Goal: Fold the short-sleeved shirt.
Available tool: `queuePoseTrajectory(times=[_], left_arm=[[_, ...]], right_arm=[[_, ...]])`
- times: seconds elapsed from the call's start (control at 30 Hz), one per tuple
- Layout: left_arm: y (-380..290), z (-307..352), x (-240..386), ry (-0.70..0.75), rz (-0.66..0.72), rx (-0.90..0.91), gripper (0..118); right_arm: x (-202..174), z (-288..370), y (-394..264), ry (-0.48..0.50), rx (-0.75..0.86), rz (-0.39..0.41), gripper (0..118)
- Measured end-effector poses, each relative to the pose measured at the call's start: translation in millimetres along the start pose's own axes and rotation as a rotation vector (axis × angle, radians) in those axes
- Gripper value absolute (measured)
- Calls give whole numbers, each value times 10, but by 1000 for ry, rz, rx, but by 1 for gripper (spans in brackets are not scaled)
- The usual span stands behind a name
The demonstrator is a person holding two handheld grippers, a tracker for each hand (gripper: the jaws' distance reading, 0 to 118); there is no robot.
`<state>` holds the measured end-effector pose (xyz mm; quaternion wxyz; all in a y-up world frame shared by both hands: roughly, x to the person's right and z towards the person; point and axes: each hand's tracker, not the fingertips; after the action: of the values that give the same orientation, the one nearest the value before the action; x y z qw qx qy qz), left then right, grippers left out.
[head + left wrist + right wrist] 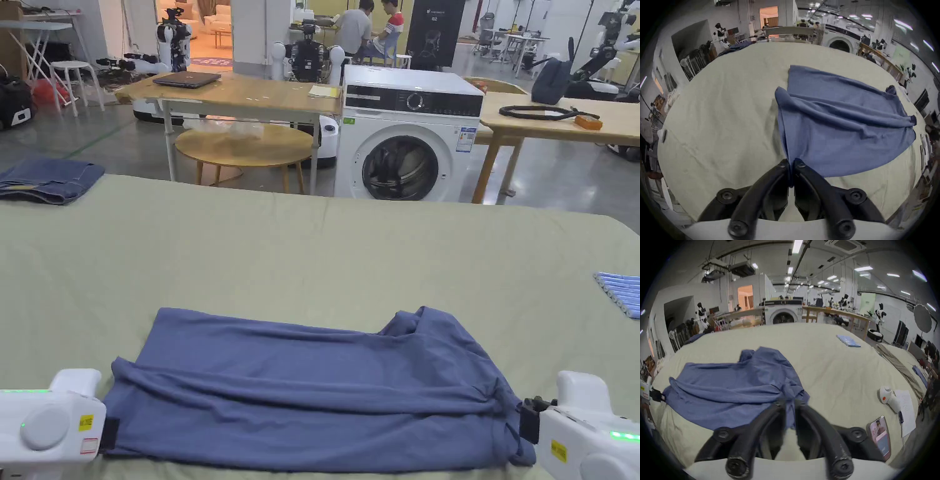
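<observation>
A blue short-sleeved shirt lies crosswise on the pale green table, wrinkled and partly doubled over itself. My left gripper is shut on its left edge. In the left gripper view the black jaws pinch a ridge of the blue shirt. My right gripper is shut on the shirt's right end. In the right gripper view the blurred jaws clamp a fold of the shirt, and the left gripper shows at the far left.
Folded jeans rest at the table's far left corner, a blue striped item at the right edge. A white handheld device, a paper sheet and a phone lie to the right. A washing machine stands beyond.
</observation>
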<state>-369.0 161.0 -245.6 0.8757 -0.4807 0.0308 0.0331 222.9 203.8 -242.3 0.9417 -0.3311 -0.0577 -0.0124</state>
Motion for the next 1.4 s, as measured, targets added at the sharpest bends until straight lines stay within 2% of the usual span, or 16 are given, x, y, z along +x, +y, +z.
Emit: queuePoseTrajectory(times=[0.07, 0.13, 0.23, 0.3, 0.37, 0.4, 0.43, 0.47, 0.5, 0.53, 0.6, 0.73, 1.07, 1.2, 1.4], left_arm=[[-3, 69, -14, -14, 9, 15, 0], [3, 36, -45, -17, 5, 21, 0], [0, 26, -42, -21, 0, 22, 0], [10, 18, -52, -21, 2, 18, 0], [-5, -8, -52, -20, 4, 11, 0], [-17, -42, -70, -21, 7, 7, 0], [-30, -54, -68, -22, 8, 5, 0], [-45, -63, -60, -21, 7, 2, 0], [-58, -70, -54, -21, 4, 1, 0], [-56, -71, -47, -21, 2, 1, 0], [-63, -72, -42, -18, -3, 2, 0], [-55, 44, -95, -31, 8, 55, 0], [96, 837, -198, -78, 12, 176, 0], [-126, 960, -330, -86, -3, 170, 0], [-681, 944, -443, -84, -16, 110, 0]], right_arm=[[109, -212, 44, 20, -81, 30, 41], [151, -338, 44, 60, -150, 19, 74], [188, -595, -28, 105, -243, -2, 75], [149, -753, -107, 93, -323, 13, 75], [63, -788, -198, 88, -392, 27, 57], [18, -745, -226, 77, -354, 34, 55], [-23, -677, -229, 53, -304, 58, 40], [-60, -650, -229, 73, -320, 57, 20], [-65, -707, -268, 79, -319, 56, 6], [-81, -708, -281, 138, -317, 47, 6], [-124, -670, -287, 84, -325, 70, 5], [-112, -409, -172, 61, -268, 68, 5], [-33, 476, 289, 51, -194, 105, 5], [20, 714, 135, 70, -188, 101, 5], [-39, 958, -459, 47, -235, 142, 5]])
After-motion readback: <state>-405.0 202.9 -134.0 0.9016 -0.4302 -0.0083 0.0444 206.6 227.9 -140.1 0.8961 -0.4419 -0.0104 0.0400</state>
